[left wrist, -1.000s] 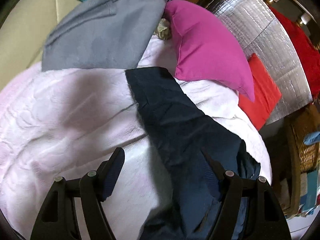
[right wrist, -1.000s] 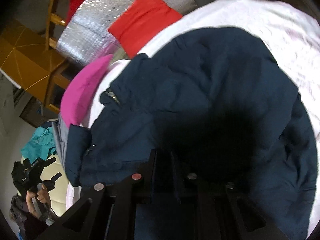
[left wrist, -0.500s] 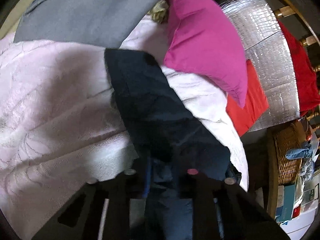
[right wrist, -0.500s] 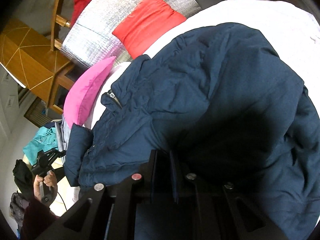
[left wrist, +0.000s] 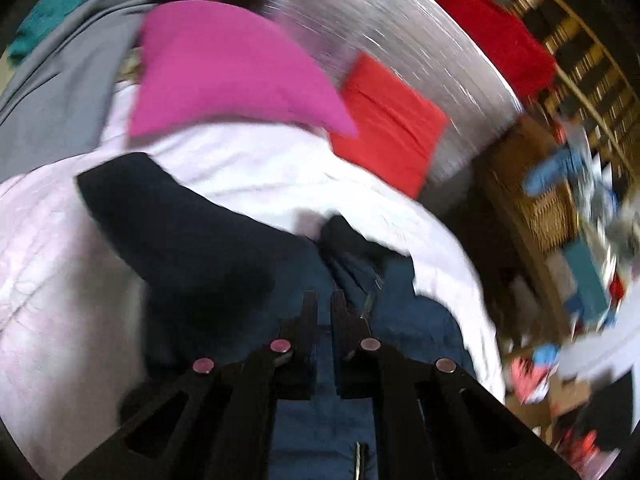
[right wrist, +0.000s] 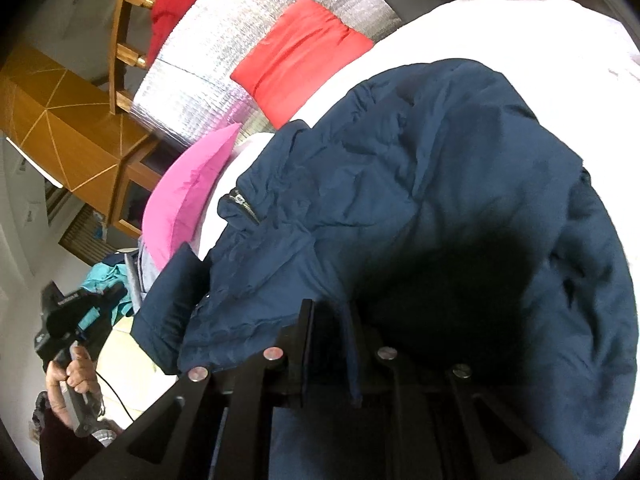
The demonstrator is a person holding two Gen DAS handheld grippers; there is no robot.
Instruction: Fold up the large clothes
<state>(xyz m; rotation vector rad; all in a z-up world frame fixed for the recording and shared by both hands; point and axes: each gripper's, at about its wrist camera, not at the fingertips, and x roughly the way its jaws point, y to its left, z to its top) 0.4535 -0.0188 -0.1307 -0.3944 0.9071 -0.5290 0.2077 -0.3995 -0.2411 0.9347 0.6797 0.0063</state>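
1. The navy jacket [right wrist: 460,200] lies spread over the pale bedspread [left wrist: 60,280], its bulk heaped under my right side and one sleeve [left wrist: 168,216] stretched flat toward the head of the bed.
2. My left gripper [left wrist: 324,312] has its jaws drawn almost together on a pinch of jacket fabric near the zip [left wrist: 370,300]; I judge I hold it there so I can carry that edge across for a fold. The left view is smeared by motion, so I cannot tell how much cloth is caught.
3. My right gripper [right wrist: 330,320] is clamped narrow on a hem of the same jacket. It anchors that side so the cloth will not slide.
4. Seen from the right wrist, my left hand [right wrist: 68,376] grips its tool's handle off to the side of the bed.
5. Beyond the jacket, a pink pillow [left wrist: 224,72] rests on the bedspread near the sleeve's end, with a red cushion [left wrist: 388,120] beside it against a silver quilted panel [right wrist: 240,60].
6. A grey garment [left wrist: 56,92] lies near the pillow; either could crowd the fold if I lay the jacket that way.
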